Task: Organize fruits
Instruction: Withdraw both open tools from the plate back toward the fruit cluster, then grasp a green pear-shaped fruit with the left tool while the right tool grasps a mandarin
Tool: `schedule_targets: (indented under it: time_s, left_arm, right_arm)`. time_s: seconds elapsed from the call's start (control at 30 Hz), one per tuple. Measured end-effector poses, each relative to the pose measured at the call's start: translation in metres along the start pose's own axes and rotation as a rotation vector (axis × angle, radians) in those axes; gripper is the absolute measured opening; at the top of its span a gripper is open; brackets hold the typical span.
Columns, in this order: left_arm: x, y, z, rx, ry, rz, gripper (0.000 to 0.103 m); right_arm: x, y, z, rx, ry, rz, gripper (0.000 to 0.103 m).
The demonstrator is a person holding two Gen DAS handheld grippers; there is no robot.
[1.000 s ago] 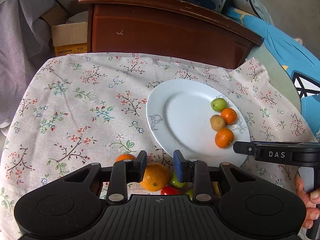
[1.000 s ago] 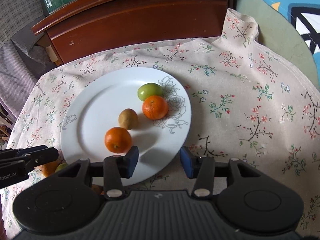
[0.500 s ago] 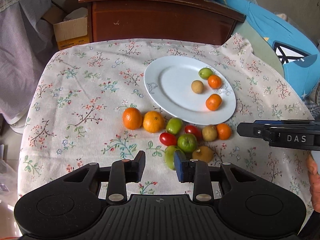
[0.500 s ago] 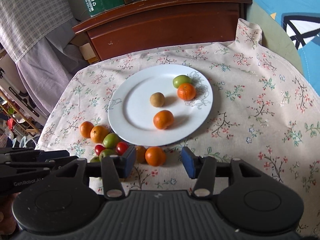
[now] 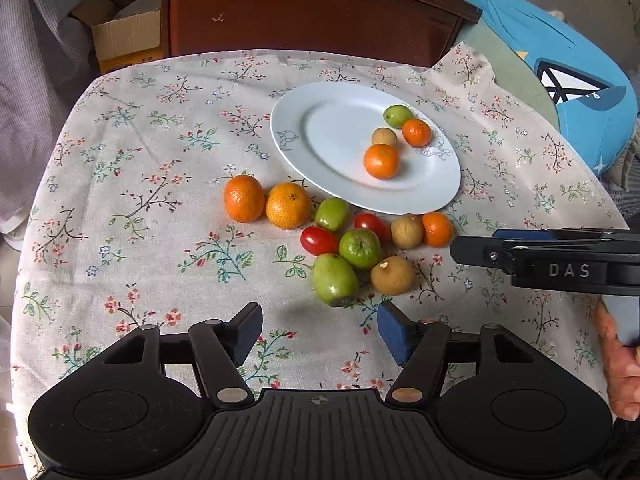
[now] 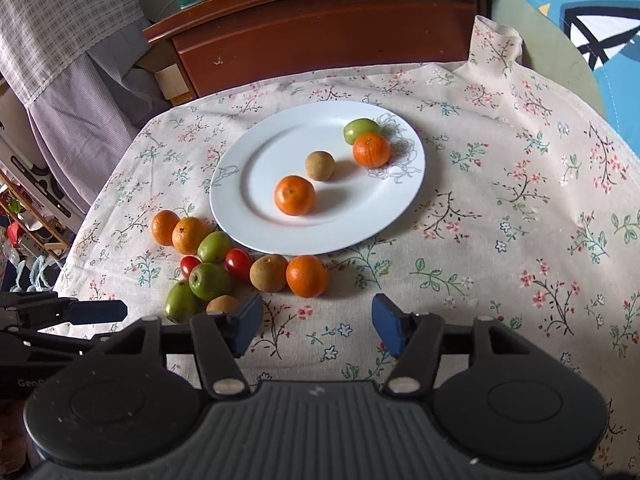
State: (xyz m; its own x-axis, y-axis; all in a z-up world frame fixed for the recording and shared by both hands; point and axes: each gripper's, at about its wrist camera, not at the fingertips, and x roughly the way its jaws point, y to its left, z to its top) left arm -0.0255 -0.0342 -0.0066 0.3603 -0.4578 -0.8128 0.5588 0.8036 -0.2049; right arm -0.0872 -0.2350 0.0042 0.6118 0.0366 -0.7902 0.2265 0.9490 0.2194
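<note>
A white plate on the floral cloth holds two oranges, a brown fruit and a green fruit. In front of it lies a loose group: oranges, red tomatoes, green fruits and brown fruits. My left gripper is open and empty, just short of the group. My right gripper is open and empty, near the rightmost orange. It also shows side-on in the left wrist view.
A brown wooden cabinet stands behind the table. A cardboard box sits at the back left. Blue fabric lies at the right. The floral cloth covers the table.
Both grippers have pulled back and up from the plate, so the loose fruit group is now in view. Both sets of jaws have opened wider.
</note>
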Motion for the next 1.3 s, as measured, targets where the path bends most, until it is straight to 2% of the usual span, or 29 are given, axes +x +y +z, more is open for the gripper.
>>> schedule_targets:
  time_s: [0.13,0.17,0.43,0.57,0.87,1.07,1.23,1.3]
  left_arm:
    - [0.004,-0.005,0.001,0.024,-0.002,0.009,0.066]
    - [0.006,-0.006,0.002,0.025,0.001,0.011,0.069]
    - [0.012,-0.004,0.006,0.007,-0.013,0.018,0.071]
    - [0.013,-0.004,0.007,0.005,-0.028,-0.016,0.070]
    - [0.020,-0.008,0.006,0.041,-0.046,0.003,0.067]
    - [0.022,-0.010,0.007,0.053,-0.046,-0.011,0.051]
    - [0.025,-0.009,0.008,0.048,-0.037,-0.014,0.037]
    - [0.026,-0.010,0.007,0.053,-0.030,-0.012,0.026]
  right_arm:
    - [0.005,0.004,0.002,-0.036,-0.019,-0.011,0.061]
    - [0.007,0.006,0.002,-0.045,-0.021,-0.013,0.060]
    - [0.021,0.010,0.001,-0.073,-0.003,-0.015,0.040]
    - [0.024,0.011,0.002,-0.080,-0.004,-0.016,0.036]
    - [0.027,0.012,0.003,-0.073,-0.001,-0.004,0.036]
    - [0.027,0.012,0.003,-0.074,-0.002,0.000,0.036]
    - [0.026,0.015,0.002,-0.094,-0.006,0.003,0.030]
    - [0.027,0.015,0.002,-0.100,-0.005,-0.006,0.027]
